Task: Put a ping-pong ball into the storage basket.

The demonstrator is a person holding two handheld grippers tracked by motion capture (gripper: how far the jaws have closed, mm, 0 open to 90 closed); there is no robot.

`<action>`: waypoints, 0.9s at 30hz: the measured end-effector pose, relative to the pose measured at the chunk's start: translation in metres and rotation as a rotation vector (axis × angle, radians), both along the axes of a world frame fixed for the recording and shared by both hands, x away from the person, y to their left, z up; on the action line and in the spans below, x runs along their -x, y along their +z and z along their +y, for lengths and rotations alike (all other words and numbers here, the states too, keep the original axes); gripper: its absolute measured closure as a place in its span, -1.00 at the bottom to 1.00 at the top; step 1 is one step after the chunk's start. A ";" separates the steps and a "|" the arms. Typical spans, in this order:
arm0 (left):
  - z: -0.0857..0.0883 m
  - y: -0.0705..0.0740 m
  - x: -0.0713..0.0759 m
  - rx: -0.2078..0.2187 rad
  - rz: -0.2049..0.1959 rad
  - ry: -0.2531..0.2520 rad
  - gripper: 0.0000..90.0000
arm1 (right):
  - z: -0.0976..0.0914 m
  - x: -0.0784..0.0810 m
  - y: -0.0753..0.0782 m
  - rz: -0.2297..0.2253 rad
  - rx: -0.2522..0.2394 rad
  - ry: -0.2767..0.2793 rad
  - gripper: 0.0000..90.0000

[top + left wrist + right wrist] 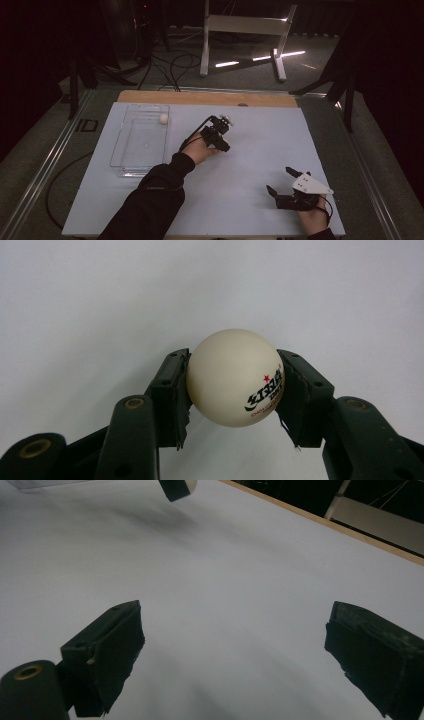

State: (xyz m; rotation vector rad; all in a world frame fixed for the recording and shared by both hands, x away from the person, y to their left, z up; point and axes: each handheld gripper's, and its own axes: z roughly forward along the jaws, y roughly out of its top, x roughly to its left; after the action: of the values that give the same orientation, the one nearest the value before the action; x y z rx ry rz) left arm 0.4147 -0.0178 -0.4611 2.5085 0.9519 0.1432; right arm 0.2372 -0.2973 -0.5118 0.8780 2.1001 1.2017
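Observation:
A white table-tennis ball (234, 377) with black print and a red star sits squeezed between the two black pads of my left gripper (235, 359). In the high view that left gripper (223, 125) hovers over the middle of the white table top, the ball (226, 120) at its tip. A second white ball (163, 118) lies in the far right corner of a clear plastic tray (131, 159). My right gripper (279, 180) rests near the front right of the table, jaws wide apart with nothing between them; its own view shows the same open gap (235, 612).
The tray stands left of the held ball, on the white sheet (260, 150) covering the table. A wooden table edge (210, 97) runs along the back. Cables and a white stand (240, 30) lie on the dark floor beyond.

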 end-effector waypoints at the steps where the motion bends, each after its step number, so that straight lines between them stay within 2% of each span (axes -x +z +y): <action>1: 0.001 0.001 0.001 -0.002 0.004 -0.006 0.15 | 0.000 0.000 0.000 0.000 0.001 0.000 -0.81; 6: 0.004 0.003 0.006 -0.021 0.002 -0.031 0.15 | 0.000 0.000 0.000 0.004 0.001 -0.001 -0.81; 10: 0.006 0.005 0.011 -0.031 0.011 -0.069 0.15 | 0.000 0.000 0.000 0.002 0.004 -0.002 -0.81; 12: 0.007 0.006 0.013 -0.049 0.012 -0.093 0.15 | 0.000 0.000 0.000 0.001 0.004 -0.001 -0.81; 18: 0.009 0.008 0.019 -0.074 0.020 -0.131 0.15 | -0.001 0.000 0.000 0.001 0.003 -0.002 -0.81; 24: 0.012 0.011 0.024 -0.071 0.024 -0.156 0.15 | -0.001 0.000 0.000 0.001 0.004 -0.002 -0.81; 27: 0.014 0.013 0.028 -0.076 0.029 -0.191 0.15 | -0.001 0.000 0.000 0.000 0.005 -0.003 -0.81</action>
State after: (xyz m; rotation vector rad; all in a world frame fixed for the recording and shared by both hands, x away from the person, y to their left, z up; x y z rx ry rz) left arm 0.3871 -0.0037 -0.4484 2.6619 0.7248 0.0853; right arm 0.2371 -0.2980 -0.5118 0.8792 2.1003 1.1945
